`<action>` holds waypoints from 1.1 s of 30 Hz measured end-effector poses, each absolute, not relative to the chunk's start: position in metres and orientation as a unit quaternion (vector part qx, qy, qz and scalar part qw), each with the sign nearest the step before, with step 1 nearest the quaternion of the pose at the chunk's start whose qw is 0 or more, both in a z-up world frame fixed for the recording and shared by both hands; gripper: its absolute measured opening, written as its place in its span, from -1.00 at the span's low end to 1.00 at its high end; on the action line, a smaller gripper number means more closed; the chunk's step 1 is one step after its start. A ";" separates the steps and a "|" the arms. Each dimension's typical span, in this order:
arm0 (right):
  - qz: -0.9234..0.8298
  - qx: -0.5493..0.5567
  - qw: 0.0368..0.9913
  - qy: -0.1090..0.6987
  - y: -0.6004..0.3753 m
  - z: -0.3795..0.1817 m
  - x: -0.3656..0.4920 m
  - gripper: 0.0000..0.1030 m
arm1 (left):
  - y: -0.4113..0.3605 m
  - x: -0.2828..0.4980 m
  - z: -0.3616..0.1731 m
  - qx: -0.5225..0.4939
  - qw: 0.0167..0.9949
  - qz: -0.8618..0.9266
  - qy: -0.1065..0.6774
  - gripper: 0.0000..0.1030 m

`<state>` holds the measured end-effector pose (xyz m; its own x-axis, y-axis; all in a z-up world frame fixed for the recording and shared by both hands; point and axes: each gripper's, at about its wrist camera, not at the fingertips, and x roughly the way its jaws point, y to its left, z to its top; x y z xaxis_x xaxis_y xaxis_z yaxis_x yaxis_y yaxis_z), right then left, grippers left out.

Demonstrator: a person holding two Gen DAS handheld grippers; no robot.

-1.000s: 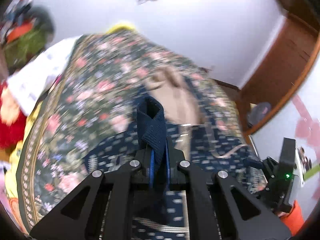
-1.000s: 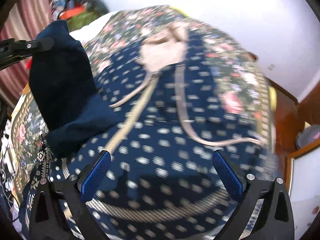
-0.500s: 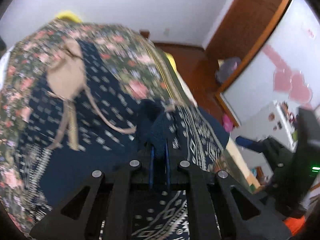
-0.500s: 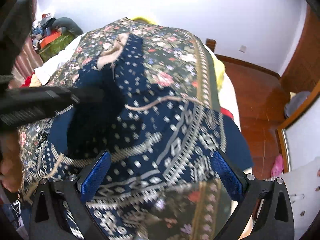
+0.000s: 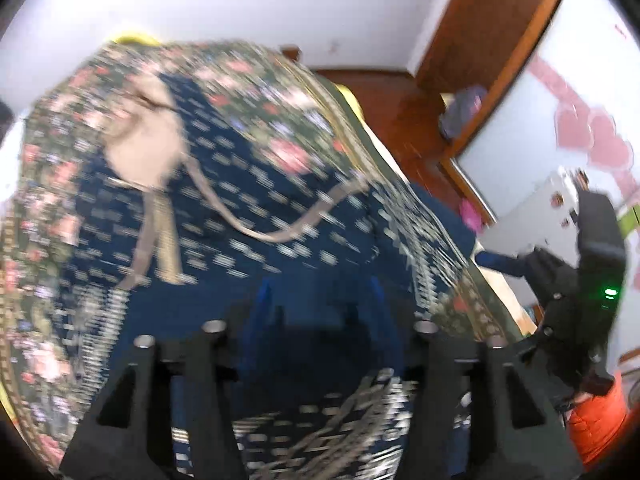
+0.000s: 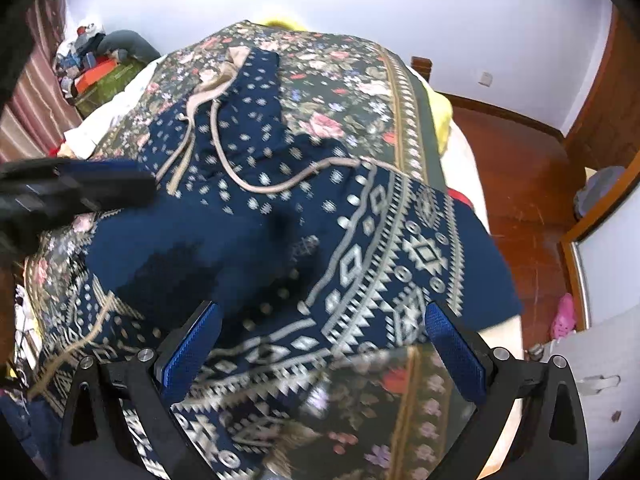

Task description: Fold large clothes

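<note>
The left tongs [image 5: 318, 300] had opened: half a second before they were clamped on a bunched fold of the navy dress [image 6: 280, 208], and now their blue pads [image 5: 262, 300] stood apart with nothing between them. The fold they had carried across lay dropped on the rest of the dress, showing as a plain dark flap over the patterned hem in the right wrist view. The dress itself was spread on the bed [image 6: 352, 80], over the flowered bedspread, its beige neck panel and cord at the far end and its hem hanging a little over the right side. The right tongs [image 6: 322, 344] hung above the hem with their pads wide apart, holding nothing, just as a second earlier. The left wrist picture was badly smeared, so the edge of the flap could not be judged there. One side looked folded in; the release likely freed both tongs to take a fresh grip for the next fold.
</note>
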<state>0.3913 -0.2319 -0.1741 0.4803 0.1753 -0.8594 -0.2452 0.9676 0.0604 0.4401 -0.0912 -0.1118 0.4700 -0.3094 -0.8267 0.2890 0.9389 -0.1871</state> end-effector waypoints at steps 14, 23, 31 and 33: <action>0.093 -0.024 0.839 0.535 -0.205 -0.221 0.416 0.46 | 0.119 0.393 -0.197 0.051 0.838 0.028 0.543 0.31; 0.046 -0.094 0.848 0.520 -0.183 -0.235 0.408 0.46 | 0.147 0.371 -0.271 0.041 0.823 0.064 0.563 0.31; 0.022 -0.148 0.846 0.511 -0.184 -0.232 0.407 0.47 | 0.184 0.370 -0.259 -0.025 0.847 0.160 0.506 0.31; 0.027 -0.156 0.846 0.510 -0.188 -0.232 0.406 0.51 | 0.190 0.365 -0.256 -0.027 0.851 0.167 0.498 0.31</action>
<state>0.4056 -0.1879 -0.2318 0.4784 -0.1128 -0.8709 -0.2046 0.9501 -0.2354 0.3654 0.1899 -0.2556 0.4489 0.2569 -0.8559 -0.3098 0.9431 0.1206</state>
